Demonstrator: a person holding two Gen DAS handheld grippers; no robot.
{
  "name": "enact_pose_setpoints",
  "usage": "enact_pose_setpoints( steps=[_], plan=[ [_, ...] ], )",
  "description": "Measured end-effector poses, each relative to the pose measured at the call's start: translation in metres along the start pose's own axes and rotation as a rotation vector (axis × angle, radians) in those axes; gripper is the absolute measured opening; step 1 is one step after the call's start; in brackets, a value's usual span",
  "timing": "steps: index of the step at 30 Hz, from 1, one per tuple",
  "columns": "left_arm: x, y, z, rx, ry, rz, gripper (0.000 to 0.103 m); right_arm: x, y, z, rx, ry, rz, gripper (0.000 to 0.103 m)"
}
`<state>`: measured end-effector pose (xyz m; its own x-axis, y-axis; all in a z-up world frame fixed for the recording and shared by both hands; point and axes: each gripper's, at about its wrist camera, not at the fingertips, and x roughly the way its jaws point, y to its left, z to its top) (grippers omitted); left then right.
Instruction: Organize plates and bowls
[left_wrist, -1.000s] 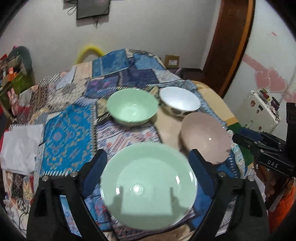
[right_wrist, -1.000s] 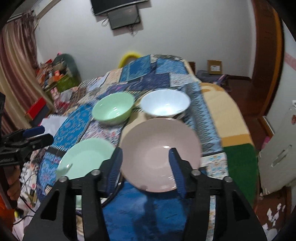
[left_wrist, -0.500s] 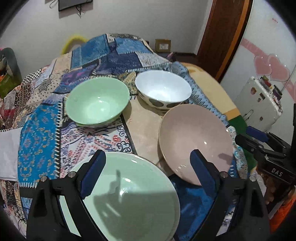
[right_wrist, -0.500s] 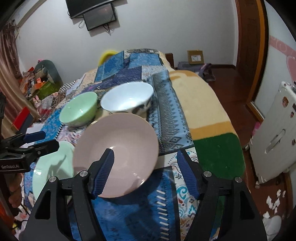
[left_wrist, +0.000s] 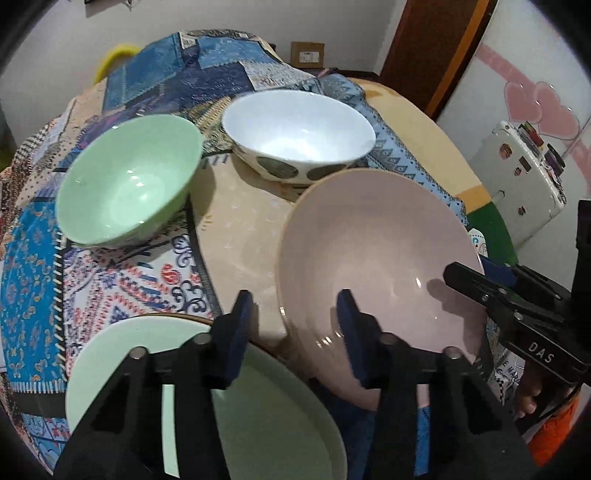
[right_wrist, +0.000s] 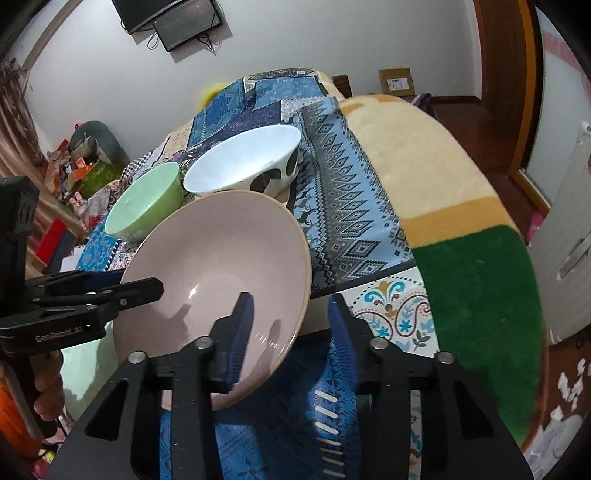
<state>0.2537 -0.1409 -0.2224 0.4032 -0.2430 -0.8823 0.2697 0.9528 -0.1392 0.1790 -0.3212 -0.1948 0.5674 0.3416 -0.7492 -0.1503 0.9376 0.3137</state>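
A pink plate (left_wrist: 369, 240) lies on the patterned cloth. My left gripper (left_wrist: 293, 325) straddles its left rim, one finger outside and one over the plate. The jaws are closing, with gaps still showing at the rim. My right gripper (right_wrist: 290, 325) straddles the right rim of the pink plate (right_wrist: 214, 251) the same way, also closing without touching. A pale green plate (left_wrist: 110, 362) lies under the left gripper, at the lower left. Behind stand a green bowl (left_wrist: 125, 181) and a white spotted bowl (left_wrist: 295, 125). Each gripper shows in the other's view: right gripper (left_wrist: 467, 267), left gripper (right_wrist: 140, 280).
The patchwork cloth (left_wrist: 33, 277) covers the surface, with a yellow and green blanket (right_wrist: 424, 184) on the right side. A white case with stickers (left_wrist: 524, 166) stands beyond the right edge. Boxes and clutter (right_wrist: 85, 166) fill the far left, near the wall.
Both grippers have sunk toward the pink plate. The left one moved right, from over the green plate to the pink plate's left rim. Both pairs of jaws have narrowed.
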Motion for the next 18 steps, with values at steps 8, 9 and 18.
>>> enact_pose_setpoints(
  steps=[8, 9, 18],
  plan=[
    [0.010, -0.003, 0.000, 0.008, 0.024, -0.022, 0.022, 0.009, 0.000, -0.001, 0.003, 0.020, 0.045, 0.020],
    [0.010, -0.004, 0.000, 0.008, 0.023, -0.022, 0.022, 0.008, 0.000, -0.001, 0.005, 0.020, 0.047, 0.020],
    [-0.007, -0.010, -0.003, 0.025, -0.003, -0.025, 0.022, -0.002, 0.006, 0.001, 0.013, 0.009, 0.023, 0.020]
  ],
)
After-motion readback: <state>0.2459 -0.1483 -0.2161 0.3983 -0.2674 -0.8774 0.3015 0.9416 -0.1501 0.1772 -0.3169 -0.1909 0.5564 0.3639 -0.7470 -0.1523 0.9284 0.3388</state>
